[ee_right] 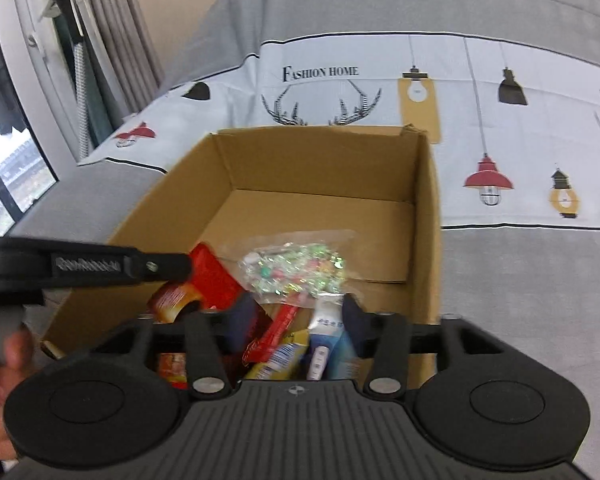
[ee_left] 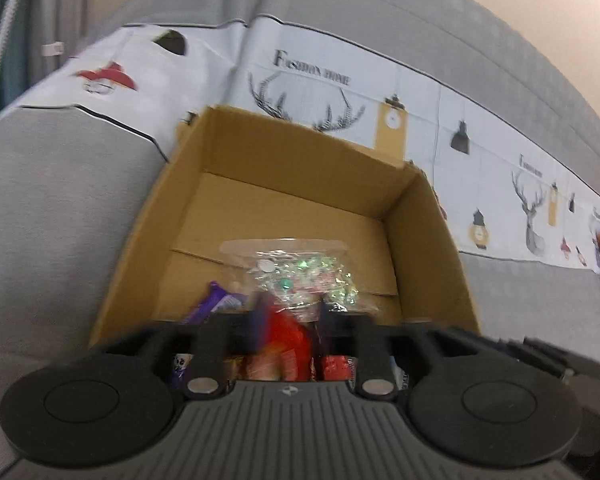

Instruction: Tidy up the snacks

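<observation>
box: cardboard box (ee_right: 424, 184) sits on the grey sofa seat (ee_right: 520, 288), open top, far half bare, snacks piled at the near end
left hand-held gripper (ee_left: 286, 320): over the near rim, fingers blurred; a red packet (ee_left: 284, 336) sits between them, looks clamped but I can't tell for sure
same gripper, right view: comes in from the left, tip touching or over the red packet (ee_right: 214, 280); contact unclear
right hand-held gripper (ee_right: 296, 316): fingers apart, nothing between them, hanging above the pile
key relation: snacks lie straight ahead and below the right gripper; red stick pack (ee_right: 274, 332) runs diagonally, near-left to far-right, roughly along the gripper's forward line
nearer hand: right one for the stick pack, yellow packet (ee_right: 278, 360) and white-blue pouch (ee_right: 326, 332); left one for the purple wrapper (ee_left: 214, 300)
others: clear candy bag (ee_right: 296, 270) lies flat just beyond the pile
in the way: left gripper crosses the left side of the pile; box walls limit sideways entry
judgement: packets overlap, so grabbing two is likely
</observation>
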### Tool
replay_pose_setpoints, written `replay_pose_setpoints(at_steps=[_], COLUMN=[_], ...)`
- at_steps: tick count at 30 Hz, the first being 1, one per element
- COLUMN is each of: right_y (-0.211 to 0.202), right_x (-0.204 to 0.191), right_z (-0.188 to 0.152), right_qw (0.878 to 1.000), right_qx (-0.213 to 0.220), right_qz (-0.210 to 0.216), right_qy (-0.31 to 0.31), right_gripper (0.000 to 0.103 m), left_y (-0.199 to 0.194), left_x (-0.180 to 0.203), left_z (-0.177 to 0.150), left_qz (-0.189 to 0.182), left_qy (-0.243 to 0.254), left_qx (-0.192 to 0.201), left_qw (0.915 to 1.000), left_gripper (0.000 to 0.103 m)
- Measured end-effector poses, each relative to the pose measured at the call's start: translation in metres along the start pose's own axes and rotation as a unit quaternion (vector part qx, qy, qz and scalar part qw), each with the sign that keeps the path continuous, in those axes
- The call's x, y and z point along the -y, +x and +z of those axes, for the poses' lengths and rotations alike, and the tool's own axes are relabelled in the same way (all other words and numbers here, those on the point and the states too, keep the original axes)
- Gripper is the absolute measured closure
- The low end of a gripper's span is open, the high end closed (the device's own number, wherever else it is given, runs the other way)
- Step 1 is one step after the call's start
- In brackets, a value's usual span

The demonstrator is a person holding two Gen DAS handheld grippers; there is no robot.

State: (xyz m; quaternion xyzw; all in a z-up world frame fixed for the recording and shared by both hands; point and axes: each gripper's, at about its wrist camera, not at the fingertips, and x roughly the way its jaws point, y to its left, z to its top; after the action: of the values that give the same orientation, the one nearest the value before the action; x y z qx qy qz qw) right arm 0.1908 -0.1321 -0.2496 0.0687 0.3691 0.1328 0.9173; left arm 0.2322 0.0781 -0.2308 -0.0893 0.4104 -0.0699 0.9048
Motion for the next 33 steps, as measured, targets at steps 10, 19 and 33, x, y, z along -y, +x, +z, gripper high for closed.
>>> replay_pose_setpoints(at_steps=[10, 19, 33], right_y=[-0.123, -0.236, -0.303], right_x=[-0.039, -0.059, -0.069], right_z=[0.023, 0.005, -0.015], right_qw=[0.997, 0.998, 0.998], right_qx=[0.029, 0.023, 0.013], right_qz=[0.064, 0.03, -0.043], right_qy=[0.035, 0.054, 0.045], right_gripper=[0.008, 0.001, 0.001], left_y=[-0.166, -0.267, -0.311], left_x=[0.08, 0.138, 0.163], left_z=[-0.012, -0.047, -0.071], left_qz=[0.039, 0.101, 0.109], left_qy=[0.082, 0.078, 0.101], left_qx=[0.069, 0.055, 0.038], left_qw=[0.9935, 0.9903, 0.9882], left_gripper=[0.0, 0.0, 0.0])
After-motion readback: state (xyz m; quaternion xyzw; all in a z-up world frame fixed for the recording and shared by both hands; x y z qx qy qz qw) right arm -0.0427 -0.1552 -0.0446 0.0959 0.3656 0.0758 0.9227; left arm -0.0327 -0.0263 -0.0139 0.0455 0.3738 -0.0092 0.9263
